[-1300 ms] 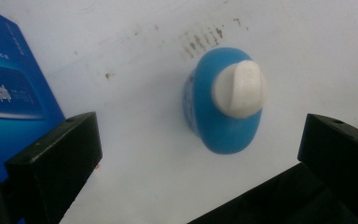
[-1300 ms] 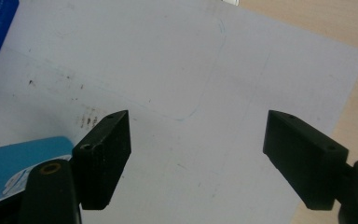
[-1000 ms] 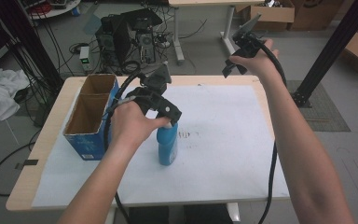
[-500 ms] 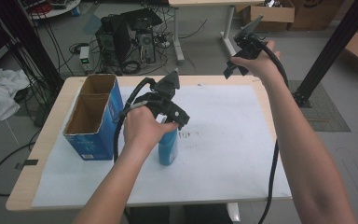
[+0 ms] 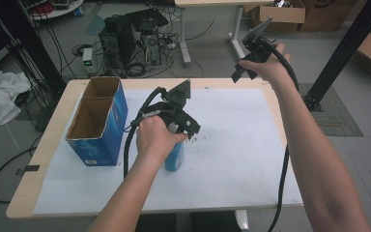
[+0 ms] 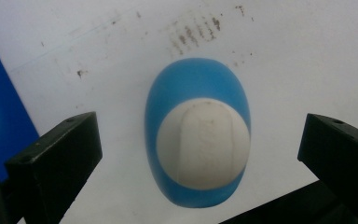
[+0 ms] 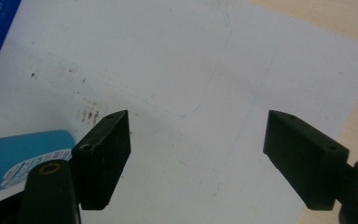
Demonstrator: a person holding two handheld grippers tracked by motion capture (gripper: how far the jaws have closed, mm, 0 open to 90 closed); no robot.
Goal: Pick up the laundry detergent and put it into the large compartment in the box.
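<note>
Blue bottle (image 5: 175,157) stands upright on the white paper sheet (image 5: 232,145) near the table's middle, long axis vertical, white cap (image 6: 203,142) pointing straight up at the camera in the left gripper view. Seen from above its outline is oval.

Left gripper (image 5: 186,126) hangs directly over the bottle, jaws spread wide, one on each side of the cap, neither touching it; paper shows between each jaw and the bottle.

Open blue box (image 5: 96,121) stands to the bottle's left, near but apart, close to the table's left edge (image 5: 38,150). Its blue wall shows at the left margin of the left gripper view.

To the bottle's right, the sheet runs bare to the table's right edge.

Right gripper (image 5: 244,65) is held high above the table's far right corner, jaws wide apart, holding nothing, well apart from the bottle.
</note>
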